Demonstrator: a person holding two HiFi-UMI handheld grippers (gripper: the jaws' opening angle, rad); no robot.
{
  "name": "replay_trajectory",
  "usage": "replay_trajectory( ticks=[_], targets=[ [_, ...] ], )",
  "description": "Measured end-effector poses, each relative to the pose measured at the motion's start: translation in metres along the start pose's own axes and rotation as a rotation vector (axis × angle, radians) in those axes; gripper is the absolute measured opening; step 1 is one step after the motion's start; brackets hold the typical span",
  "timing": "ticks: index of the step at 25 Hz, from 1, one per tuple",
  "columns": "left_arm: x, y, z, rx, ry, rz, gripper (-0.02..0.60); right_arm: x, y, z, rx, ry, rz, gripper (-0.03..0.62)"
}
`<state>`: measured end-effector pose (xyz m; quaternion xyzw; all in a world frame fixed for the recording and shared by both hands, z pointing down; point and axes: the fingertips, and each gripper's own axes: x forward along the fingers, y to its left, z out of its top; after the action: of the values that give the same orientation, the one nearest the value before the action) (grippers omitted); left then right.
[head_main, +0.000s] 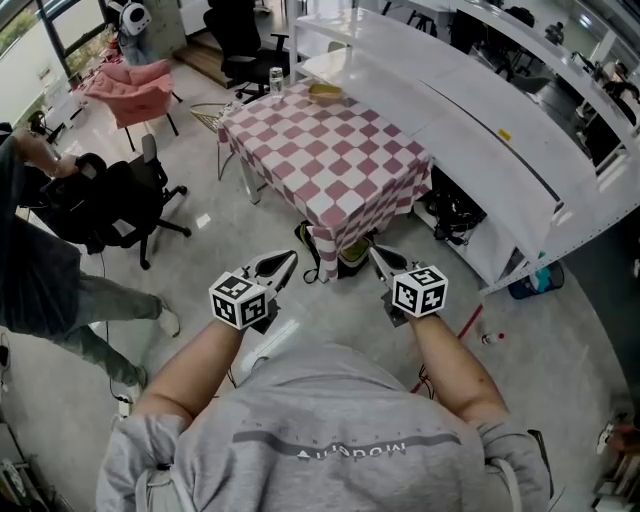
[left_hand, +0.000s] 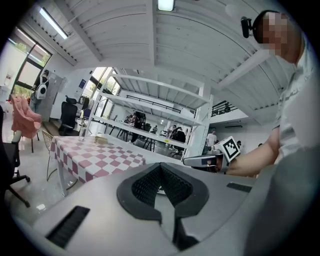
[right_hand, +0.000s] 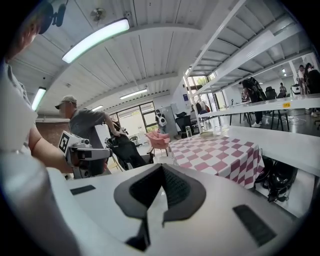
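Note:
I hold both grippers at waist height above a grey floor, a short way from a table (head_main: 330, 150) covered in a red-and-white checked cloth. My left gripper (head_main: 279, 265) is shut with nothing between its pads, and it points toward the table's near corner. My right gripper (head_main: 381, 260) is shut and empty too, level with the left. In the left gripper view the closed jaws (left_hand: 161, 169) face the table (left_hand: 95, 157), with the right gripper (left_hand: 210, 160) beside them. The right gripper view shows its closed jaws (right_hand: 162, 169) and the left gripper (right_hand: 82, 152). A clear glass (head_main: 276, 78) and a yellowish dish (head_main: 325, 92) stand on the table's far end.
A person (head_main: 40, 270) stands at the left beside a black office chair (head_main: 120, 195). A pink armchair (head_main: 135, 90) is at the far left. Long white shelving (head_main: 490, 140) runs along the right of the table. Dark bags (head_main: 450, 215) lie under the shelving.

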<state>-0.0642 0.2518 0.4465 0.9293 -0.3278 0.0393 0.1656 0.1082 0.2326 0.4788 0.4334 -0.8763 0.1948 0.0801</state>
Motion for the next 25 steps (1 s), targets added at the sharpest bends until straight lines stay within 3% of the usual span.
replay_trajectory(
  ticks=[7,13,19,25],
  targets=[
    [0.021,-0.026,-0.004,-0.019,-0.029,0.049,0.012,-0.015,-0.022,-0.001,-0.02,0.013,0.054,0.025],
    [0.03,-0.025,-0.007,-0.021,-0.025,0.067,0.012,-0.008,-0.039,-0.003,-0.005,0.016,0.073,0.025],
    [0.049,0.004,-0.003,-0.035,-0.027,0.057,0.012,0.017,-0.054,0.007,-0.007,0.015,0.073,0.025],
    [0.087,0.052,0.015,-0.033,-0.023,-0.019,0.012,0.063,-0.079,0.029,-0.008,0.003,0.034,0.025]
  ],
)
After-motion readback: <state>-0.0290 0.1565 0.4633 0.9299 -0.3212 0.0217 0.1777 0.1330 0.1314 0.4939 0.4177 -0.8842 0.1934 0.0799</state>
